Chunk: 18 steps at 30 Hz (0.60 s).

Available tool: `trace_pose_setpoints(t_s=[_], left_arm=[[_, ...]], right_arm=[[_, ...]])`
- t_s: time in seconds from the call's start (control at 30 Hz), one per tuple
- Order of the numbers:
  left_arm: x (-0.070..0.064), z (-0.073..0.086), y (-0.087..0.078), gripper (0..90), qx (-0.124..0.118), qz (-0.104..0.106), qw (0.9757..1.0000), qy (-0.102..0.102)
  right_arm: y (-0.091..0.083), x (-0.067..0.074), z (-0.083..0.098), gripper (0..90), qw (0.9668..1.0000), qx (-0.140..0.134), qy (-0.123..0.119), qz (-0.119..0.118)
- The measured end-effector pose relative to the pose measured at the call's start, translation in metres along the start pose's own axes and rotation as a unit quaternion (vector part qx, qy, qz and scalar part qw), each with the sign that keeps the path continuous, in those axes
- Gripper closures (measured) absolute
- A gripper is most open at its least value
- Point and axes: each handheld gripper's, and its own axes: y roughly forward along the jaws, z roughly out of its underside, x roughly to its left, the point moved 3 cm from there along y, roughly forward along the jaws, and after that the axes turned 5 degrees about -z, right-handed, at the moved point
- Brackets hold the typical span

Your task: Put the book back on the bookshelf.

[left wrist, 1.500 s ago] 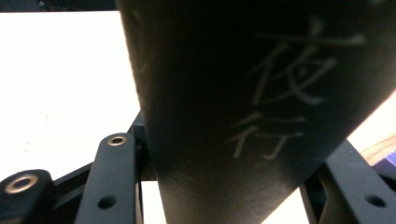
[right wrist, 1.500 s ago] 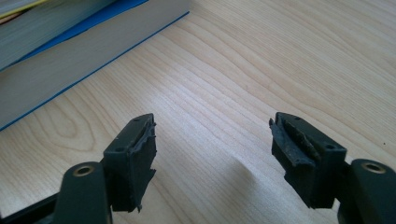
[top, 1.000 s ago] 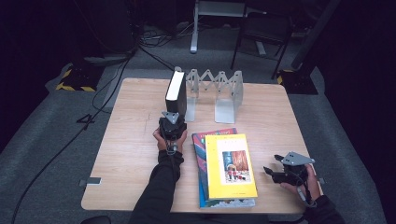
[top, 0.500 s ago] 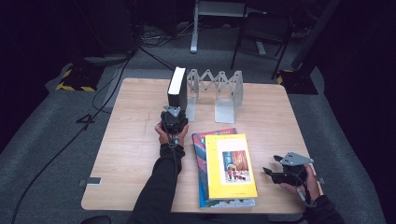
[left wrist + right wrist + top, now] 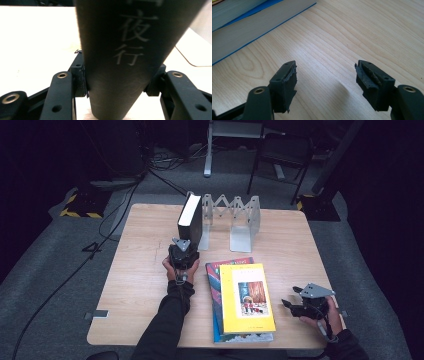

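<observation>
we are standing the black book (image 5: 191, 218) into the metal book rack (image 5: 231, 219) at the far middle of the surface (image 5: 135, 270). the left gripper (image 5: 183, 251) has its jaws clamped on the book's spine, low down; in the left gripper view the pads press both sides of the dark spine (image 5: 125, 62) with its pale printed characters. the book is upright, just left of the rack's leftmost plate, and we cannot tell whether it touches that plate.

we judge the placing step is nearly done. the next move calls for checking that the book stands square and leans on the rack, then easing the jaws apart and drawing the hand back toward us without tipping it.

the right gripper (image 5: 302, 304) rests at the near right, jaws apart with nothing between them, bare wood under them in the right gripper view (image 5: 325, 82). just left of it lies the stack of books (image 5: 239, 300), yellow cover on top, likely next to go. that stack lies close beside the left forearm's way back, so the retreat should stay straight.
</observation>
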Motion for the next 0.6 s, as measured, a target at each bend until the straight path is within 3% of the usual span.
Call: trace_pose_setpoints(t_s=[0.23,0.37,0.6], left_arm=[[-0.009,-0.007,0.013,51.0,0.0,-0.026,0.9996,-0.013],[-0.009,-0.011,0.02,50.7,0.002,-0.031,0.9994,-0.015],[-0.008,-0.015,0.022,49.2,0.013,-0.028,0.9995,0.007]], right_arm=[[0.001,0.0,0.0,32.5,1.0,0.0,0.0,-0.002],[0.001,0.0,0.0,32.5,1.0,0.0,0.001,-0.004],[0.001,0.0,0.0,32.4,1.0,0.001,0.002,-0.004]])
